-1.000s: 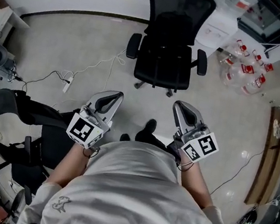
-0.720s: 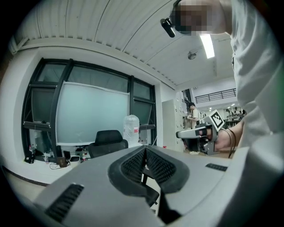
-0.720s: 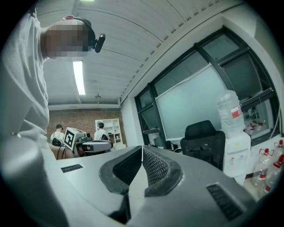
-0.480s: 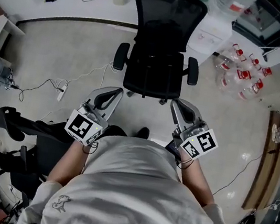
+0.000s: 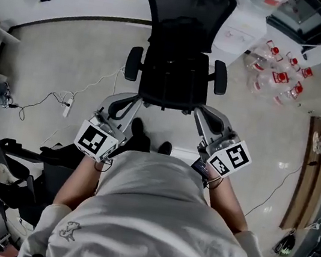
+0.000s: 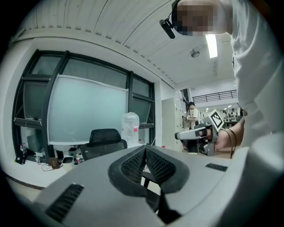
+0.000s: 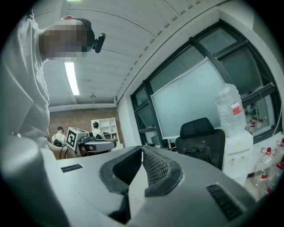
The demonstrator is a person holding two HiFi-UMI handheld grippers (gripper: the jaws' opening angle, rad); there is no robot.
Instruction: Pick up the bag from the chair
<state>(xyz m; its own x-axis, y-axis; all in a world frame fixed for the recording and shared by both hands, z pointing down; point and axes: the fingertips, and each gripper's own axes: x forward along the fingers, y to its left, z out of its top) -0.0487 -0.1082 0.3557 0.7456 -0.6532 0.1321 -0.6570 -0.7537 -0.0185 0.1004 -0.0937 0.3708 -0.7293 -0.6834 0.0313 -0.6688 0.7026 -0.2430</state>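
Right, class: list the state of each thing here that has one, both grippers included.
Left gripper: shut, empty.
Right gripper: shut, empty.
Black mesh office chair: upright, facing the person.
Dark bag: on the chair seat, unheld.
Clear red-capped plastic bottles: capped, on the floor.

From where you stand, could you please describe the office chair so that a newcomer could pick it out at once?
Follow the white counter that curves along the far wall; the office chair stands just before it, its seat facing the person. It is black, with a mesh back and two armrests, unlike the clear red-labelled bottles to its right in the head view.
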